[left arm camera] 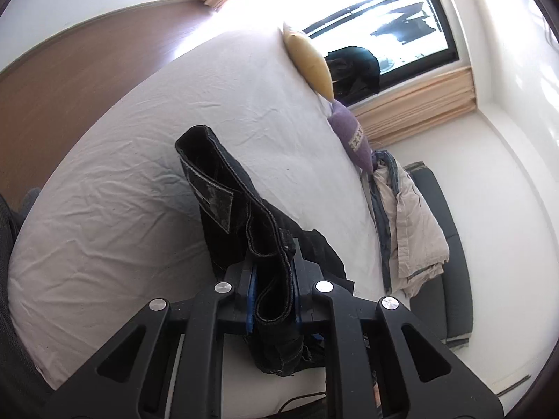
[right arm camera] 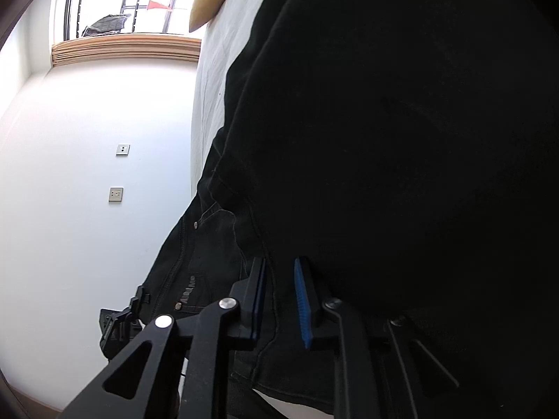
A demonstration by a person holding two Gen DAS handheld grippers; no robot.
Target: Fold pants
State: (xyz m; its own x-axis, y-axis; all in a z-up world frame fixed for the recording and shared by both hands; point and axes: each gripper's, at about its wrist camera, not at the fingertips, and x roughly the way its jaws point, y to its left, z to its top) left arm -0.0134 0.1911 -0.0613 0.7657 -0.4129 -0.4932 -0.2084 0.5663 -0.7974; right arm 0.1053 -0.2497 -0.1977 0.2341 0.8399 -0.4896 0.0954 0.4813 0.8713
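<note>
The black pants (left arm camera: 237, 206) are held up above the white bed (left arm camera: 122, 181). My left gripper (left arm camera: 274, 262) is shut on the pants' waistband, which sticks up between its blue pads. In the right wrist view the black pants (right arm camera: 384, 139) fill most of the frame. My right gripper (right arm camera: 279, 276) is shut on a fold of that fabric, with a seam running between the blue pads (right arm camera: 303, 300). The rest of the pants hangs out of sight.
A yellow pillow (left arm camera: 309, 61) and a purple pillow (left arm camera: 353, 136) lie at the bed's far edge. A beige garment (left arm camera: 408, 223) lies on a dark bench (left arm camera: 450, 244) beside the bed. A window (left arm camera: 384, 17) and white wall (right arm camera: 87, 174) are behind.
</note>
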